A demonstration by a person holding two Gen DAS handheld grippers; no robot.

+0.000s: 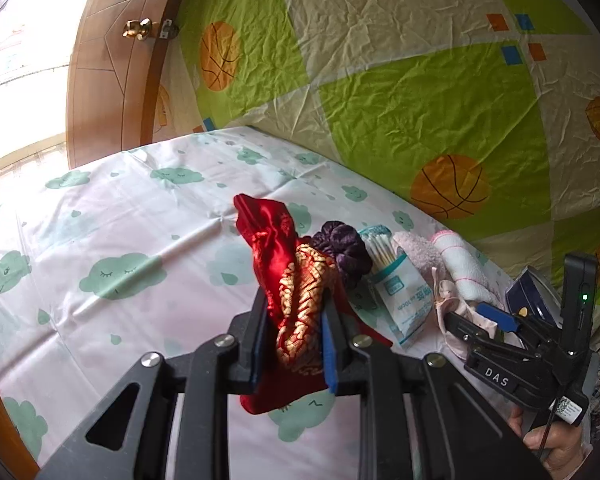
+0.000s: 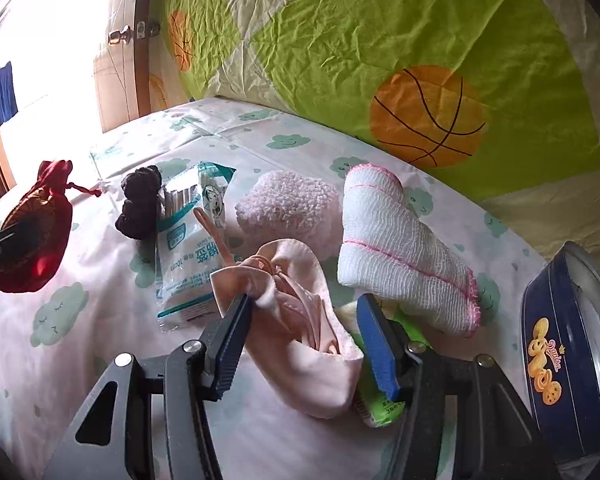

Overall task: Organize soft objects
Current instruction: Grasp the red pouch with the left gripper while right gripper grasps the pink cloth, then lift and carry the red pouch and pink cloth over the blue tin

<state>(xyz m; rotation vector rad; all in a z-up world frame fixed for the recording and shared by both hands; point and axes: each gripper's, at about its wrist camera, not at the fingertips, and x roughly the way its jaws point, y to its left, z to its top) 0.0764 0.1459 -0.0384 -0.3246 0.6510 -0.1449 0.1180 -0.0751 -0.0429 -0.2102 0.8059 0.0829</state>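
Observation:
My left gripper [image 1: 296,312] is shut on a red and gold drawstring pouch [image 1: 268,232] and holds it above the cloud-print sheet [image 1: 120,240]. The right wrist view shows the same pouch [image 2: 36,236] hanging at the far left. My right gripper [image 2: 304,304] stands open around a crumpled pale pink cloth [image 2: 300,320] that lies on the sheet. Its left finger touches the cloth's bunched edge, and a gap shows at the right pad. A green tissue packet [image 2: 376,400] lies partly hidden under the cloth.
Behind lie a dark purple scrunchie [image 2: 140,204], a cotton swab packet [image 2: 188,248], a fluffy pink towel [image 2: 288,208] and a rolled white gauze cloth [image 2: 400,256]. A blue cookie tin [image 2: 560,360] stands at the right. A green basketball-print sheet [image 2: 380,40] hangs behind, beside a wooden door [image 1: 112,80].

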